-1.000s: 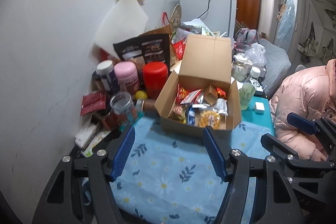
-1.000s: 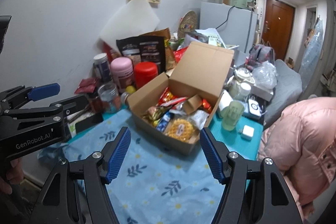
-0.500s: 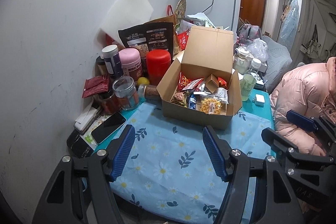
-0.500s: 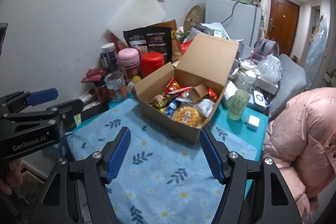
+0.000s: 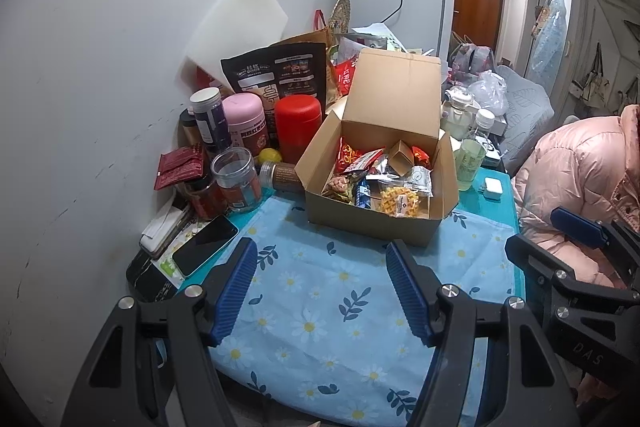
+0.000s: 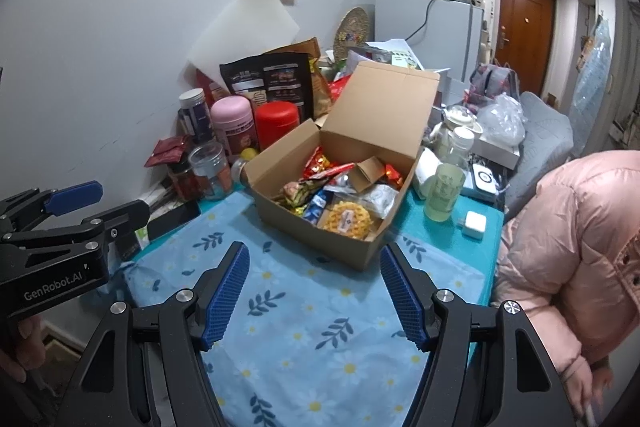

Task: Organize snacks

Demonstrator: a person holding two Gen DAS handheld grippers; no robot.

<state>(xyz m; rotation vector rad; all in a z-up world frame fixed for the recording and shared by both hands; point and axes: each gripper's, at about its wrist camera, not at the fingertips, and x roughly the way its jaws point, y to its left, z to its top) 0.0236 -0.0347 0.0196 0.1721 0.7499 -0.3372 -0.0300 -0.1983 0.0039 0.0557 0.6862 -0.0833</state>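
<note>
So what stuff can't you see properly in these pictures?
- Snacks at the bottom of the cardboard box: both views, buried under the top packets.
- Brown jar lying beside the box: left wrist view, its far end hidden behind the box wall.
- Print on the black pouch: both views, too small to read.
- Phone: right wrist view, mostly blocked by the left gripper.

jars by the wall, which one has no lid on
The clear jar at the front of the group. Its mouth is open, while the pink canister and red canister behind it are capped.
</note>
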